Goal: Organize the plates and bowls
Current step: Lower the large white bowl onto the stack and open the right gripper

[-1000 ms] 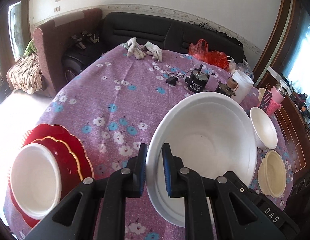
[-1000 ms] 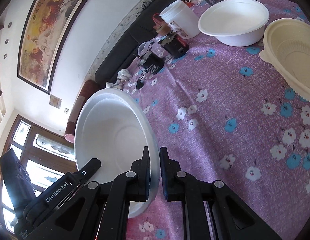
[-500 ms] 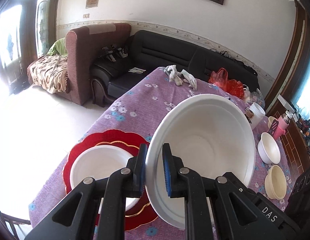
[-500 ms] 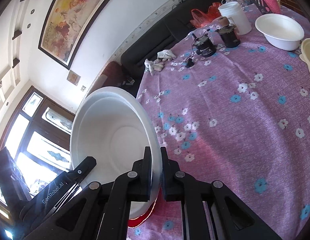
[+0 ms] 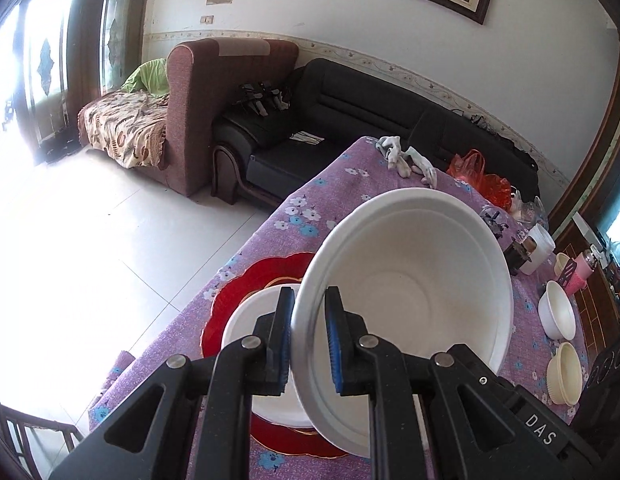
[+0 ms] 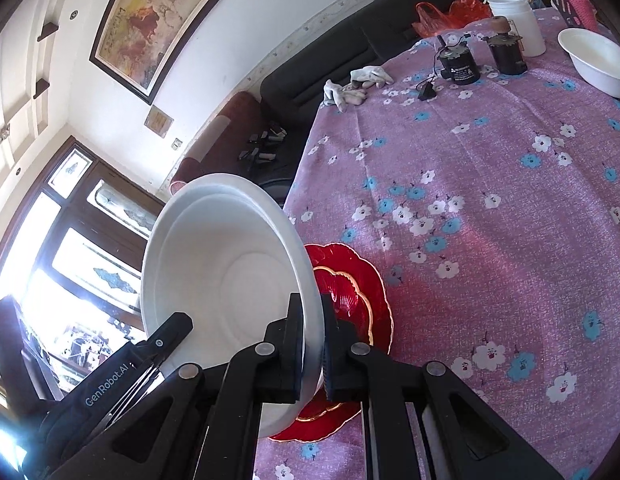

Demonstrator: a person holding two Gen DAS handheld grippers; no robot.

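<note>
Currently, the table (image 5: 342,184) with its floral cloth is overhung by the large white bowl (image 5: 422,280), carried tilted above the red plates (image 5: 266,268). Its rim is pinched on opposite sides between the fingers of the left gripper (image 5: 308,336) and the right gripper (image 6: 312,344).

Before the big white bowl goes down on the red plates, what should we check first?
1. Left hand-held gripper pinching the big white bowl's rim: ok.
2. Right hand-held gripper pinching the opposite rim: ok.
3. Bowl level: not ok, it is tilted.
4. Bowl over the red plates: ok, roughly.
5. Small white bowl already sits on the plates: ok for nesting, probably.
6. Gap left under the big bowl: cannot tell.
</note>
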